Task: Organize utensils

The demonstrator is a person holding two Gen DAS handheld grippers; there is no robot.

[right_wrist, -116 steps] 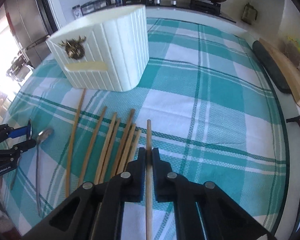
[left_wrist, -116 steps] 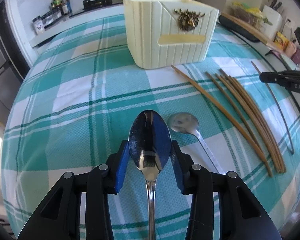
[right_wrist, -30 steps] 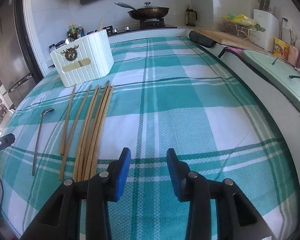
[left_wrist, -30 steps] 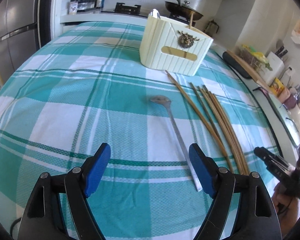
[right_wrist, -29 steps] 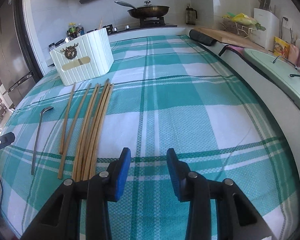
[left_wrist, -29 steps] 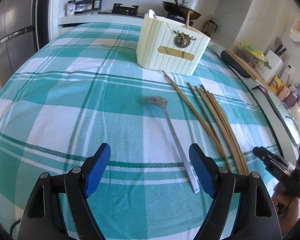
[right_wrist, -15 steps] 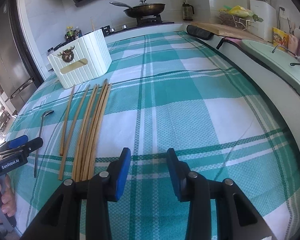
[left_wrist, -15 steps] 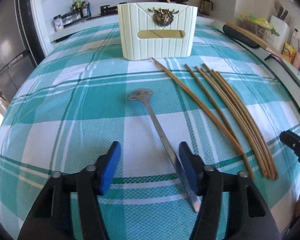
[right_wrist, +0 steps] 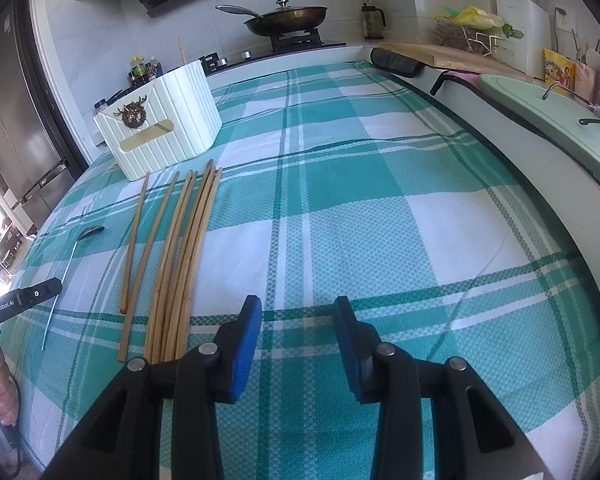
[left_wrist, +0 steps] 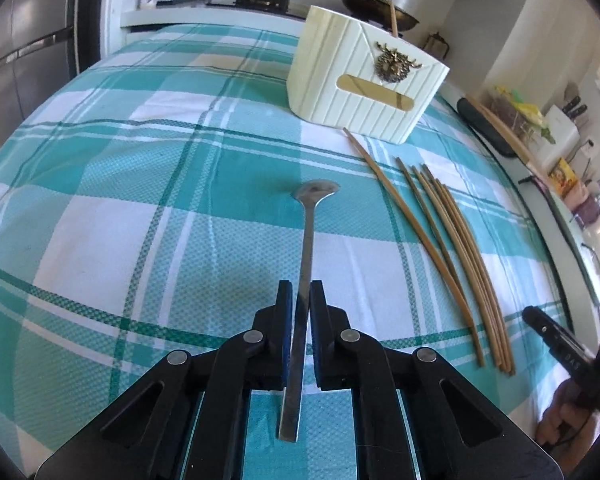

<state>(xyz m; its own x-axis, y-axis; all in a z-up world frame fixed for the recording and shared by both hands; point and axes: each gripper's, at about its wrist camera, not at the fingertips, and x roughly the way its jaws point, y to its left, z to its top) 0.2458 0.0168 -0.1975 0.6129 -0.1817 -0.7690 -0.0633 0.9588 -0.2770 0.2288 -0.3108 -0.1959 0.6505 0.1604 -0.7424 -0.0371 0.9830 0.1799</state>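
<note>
a kitchen table under a teal-and-white checked cloth [left_wrist: 148, 184], stove and pan behind. from my left wrist: my left claw [left_wrist: 300, 300] has just been closing and now pinches the flat handle of the steel spoon [left_wrist: 306, 248], its bowl lying toward 12 o'clock on the cloth. the cream utensil holder [left_wrist: 360, 84] stands at 1 o'clock, the loose chopsticks [left_wrist: 452, 256] fanned at 2 o'clock. i judge the grip sits near the handle's end, so the spoon should be lifted level and slowly, or the bowl may sag and swing.

from my right wrist: my right claw [right_wrist: 298, 320] hangs partly open, holding nothing, above bare cloth. the chopsticks [right_wrist: 180, 264] lie at 10 o'clock, the holder [right_wrist: 160, 128] at 11, the spoon [right_wrist: 70, 256] far out at 9. it should keep clear of the left's path to the holder.
</note>
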